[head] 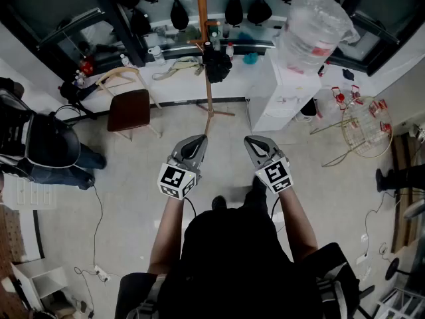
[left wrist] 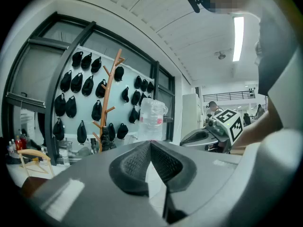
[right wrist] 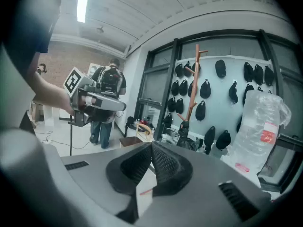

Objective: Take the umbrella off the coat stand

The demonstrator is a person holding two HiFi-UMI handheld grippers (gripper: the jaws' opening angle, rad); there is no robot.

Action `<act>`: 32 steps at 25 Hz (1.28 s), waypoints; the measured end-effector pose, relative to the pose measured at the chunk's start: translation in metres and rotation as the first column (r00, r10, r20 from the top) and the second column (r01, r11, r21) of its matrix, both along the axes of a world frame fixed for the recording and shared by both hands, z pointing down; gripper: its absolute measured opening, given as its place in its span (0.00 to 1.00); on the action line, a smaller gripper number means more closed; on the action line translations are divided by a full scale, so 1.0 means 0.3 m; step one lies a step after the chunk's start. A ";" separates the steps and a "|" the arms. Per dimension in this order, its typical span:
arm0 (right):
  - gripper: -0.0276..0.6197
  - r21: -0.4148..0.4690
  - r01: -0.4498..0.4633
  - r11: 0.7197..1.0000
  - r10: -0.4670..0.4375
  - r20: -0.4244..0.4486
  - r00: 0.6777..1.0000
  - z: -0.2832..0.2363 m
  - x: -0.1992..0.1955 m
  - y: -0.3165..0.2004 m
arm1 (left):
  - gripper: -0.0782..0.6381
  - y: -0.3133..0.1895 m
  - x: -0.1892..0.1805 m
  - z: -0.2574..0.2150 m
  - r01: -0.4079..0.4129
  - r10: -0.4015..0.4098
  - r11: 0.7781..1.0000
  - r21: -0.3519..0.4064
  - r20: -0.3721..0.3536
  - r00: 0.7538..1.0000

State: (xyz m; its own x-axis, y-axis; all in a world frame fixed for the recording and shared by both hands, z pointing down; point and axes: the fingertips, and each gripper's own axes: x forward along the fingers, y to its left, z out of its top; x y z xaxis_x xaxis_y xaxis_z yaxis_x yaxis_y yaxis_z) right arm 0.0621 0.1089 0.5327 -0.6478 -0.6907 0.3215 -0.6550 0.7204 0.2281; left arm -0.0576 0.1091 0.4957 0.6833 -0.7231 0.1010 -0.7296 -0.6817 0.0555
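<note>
A wooden coat stand [head: 206,42] stands on the floor ahead of me, near the counter. A black folded umbrella [head: 216,64] hangs on it at mid height. My left gripper [head: 197,140] and right gripper [head: 251,140] are held side by side, well short of the stand, both shut with nothing between the pads. In the left gripper view the stand [left wrist: 110,98] and umbrella [left wrist: 106,138] lie left of the closed gripper [left wrist: 150,143]. The right gripper view has the stand [right wrist: 194,84] and umbrella [right wrist: 183,134] right of its closed gripper [right wrist: 151,144].
A white water dispenser [head: 282,95] with a large bottle [head: 312,22] stands right of the stand. A chair with a brown seat [head: 129,109] is to its left. A person [head: 40,148] stands at far left. A wire rack [head: 367,126] sits at right. Cables lie on the floor.
</note>
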 end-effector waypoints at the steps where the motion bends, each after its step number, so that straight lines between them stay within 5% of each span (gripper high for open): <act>1: 0.05 -0.001 0.002 1.000 -0.002 -0.002 1.000 0.004 -0.012 0.013 | 0.11 0.013 -0.008 0.004 -0.002 0.002 1.000 -0.002 0.002 1.000; 22: 0.06 0.027 -0.040 0.999 0.040 0.017 0.999 0.000 -0.088 0.063 | 0.11 0.078 -0.102 0.028 -0.009 0.009 1.000 -0.004 0.018 1.000; 32: 0.30 0.065 -0.017 0.998 0.013 0.056 0.998 -0.037 -0.096 0.089 | 0.24 0.107 -0.089 0.005 -0.017 0.017 1.000 0.010 -0.004 1.000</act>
State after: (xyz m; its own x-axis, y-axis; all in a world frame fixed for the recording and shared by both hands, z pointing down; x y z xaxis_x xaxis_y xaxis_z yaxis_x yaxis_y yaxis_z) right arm 0.0333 0.1356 0.5217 -0.6525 -0.7191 0.2389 -0.6788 0.6949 0.2375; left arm -0.0844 0.1411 0.4972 0.6957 -0.7125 0.0914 -0.7179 -0.6943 0.0515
